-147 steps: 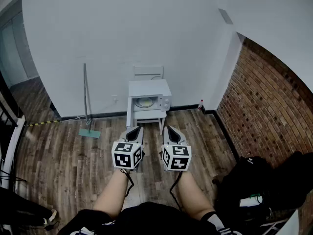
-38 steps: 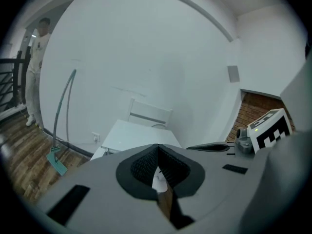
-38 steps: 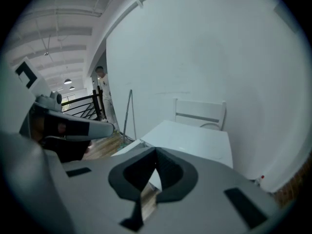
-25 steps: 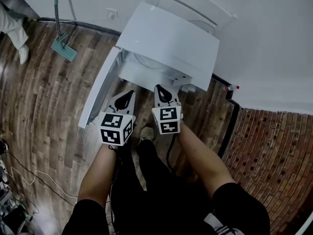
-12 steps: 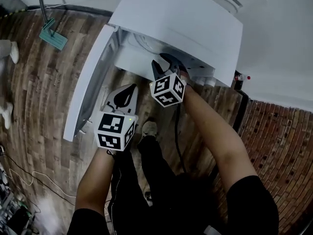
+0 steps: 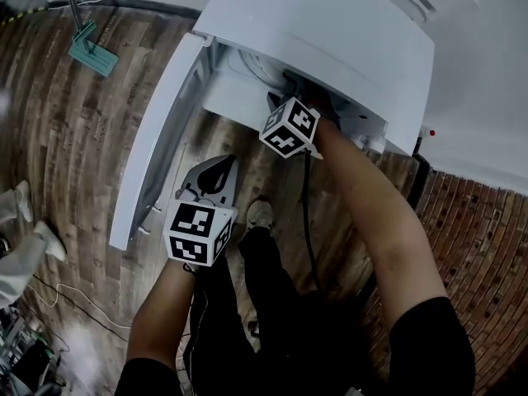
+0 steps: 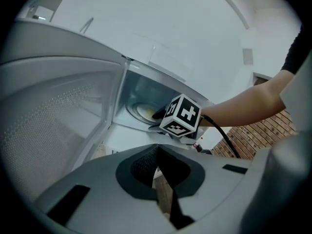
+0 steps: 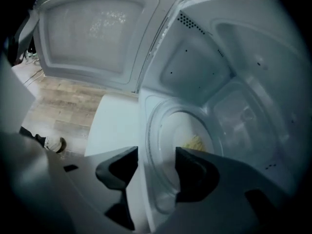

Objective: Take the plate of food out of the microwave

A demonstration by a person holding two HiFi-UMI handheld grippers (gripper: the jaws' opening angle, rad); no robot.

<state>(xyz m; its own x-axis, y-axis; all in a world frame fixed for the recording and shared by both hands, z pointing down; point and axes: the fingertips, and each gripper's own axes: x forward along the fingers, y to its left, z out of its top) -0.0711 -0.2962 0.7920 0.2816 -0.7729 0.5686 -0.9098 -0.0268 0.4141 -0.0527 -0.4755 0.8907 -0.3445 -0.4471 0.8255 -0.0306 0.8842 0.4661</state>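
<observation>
Grasping is the step I judge to be in hand. The microwave (image 6: 330, 31) stands with its door (image 6: 157, 139) swung wide to the left, and I have the right tongs (image 8: 157, 161) reached into its mouth.

Their jaws are apart. The plate (image 8: 181, 128) lies flat on the oven floor with a small heap of yellow food (image 8: 195, 143) on it. Its near rim runs through the gap between the two jaws, one jaw to each side of it. I see no squeeze on it yet, and I cannot tell whether either jaw touches the rim.

The plate sits just inside the front edge of the oven floor, nearer the door side than the far corner.

The left tongs (image 7: 157, 165) have their jaws pressed together on nothing. They hang outside, below the front edge and beside the door, well apart from the plate.

Next, I think, the right jaws must close firmly on the rim. Then the plate has to come out level over the front edge so the food does not slide. The left tongs could come up to steady the opposite rim.
</observation>
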